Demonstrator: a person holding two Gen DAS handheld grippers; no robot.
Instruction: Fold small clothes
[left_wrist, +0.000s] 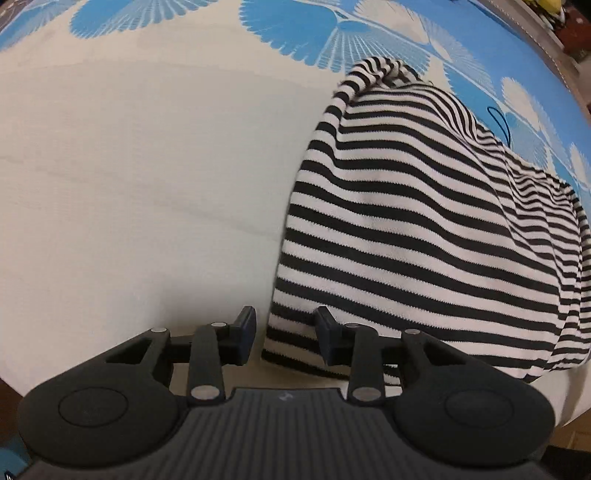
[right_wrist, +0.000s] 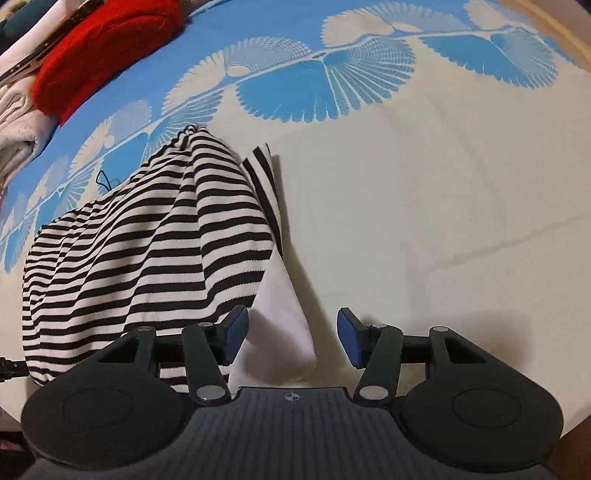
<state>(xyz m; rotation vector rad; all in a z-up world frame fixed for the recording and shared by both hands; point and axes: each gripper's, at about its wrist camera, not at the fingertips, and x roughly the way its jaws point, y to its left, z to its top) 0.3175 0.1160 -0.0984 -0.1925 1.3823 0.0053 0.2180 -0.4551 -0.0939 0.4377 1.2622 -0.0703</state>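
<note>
A black-and-white striped garment (left_wrist: 424, 229) lies bunched on a cream sheet, filling the right half of the left wrist view. Its near corner sits under the gap of my left gripper (left_wrist: 286, 334), whose jaws stand apart without pressing on it. In the right wrist view the same striped garment (right_wrist: 140, 258) lies on the left, with a plain white flap (right_wrist: 284, 332) showing at its near edge. My right gripper (right_wrist: 293, 336) hangs open over that flap. Its left fingertip (right_wrist: 236, 328) is at the striped edge and its right fingertip (right_wrist: 349, 339) is over bare sheet.
The cream sheet (left_wrist: 129, 184) has a band of blue fan shapes (right_wrist: 314, 85) along its far side. A red garment (right_wrist: 107, 48) and pale folded clothes (right_wrist: 18, 122) sit at the far left. A thin dark cord (left_wrist: 500, 123) lies beyond the striped garment.
</note>
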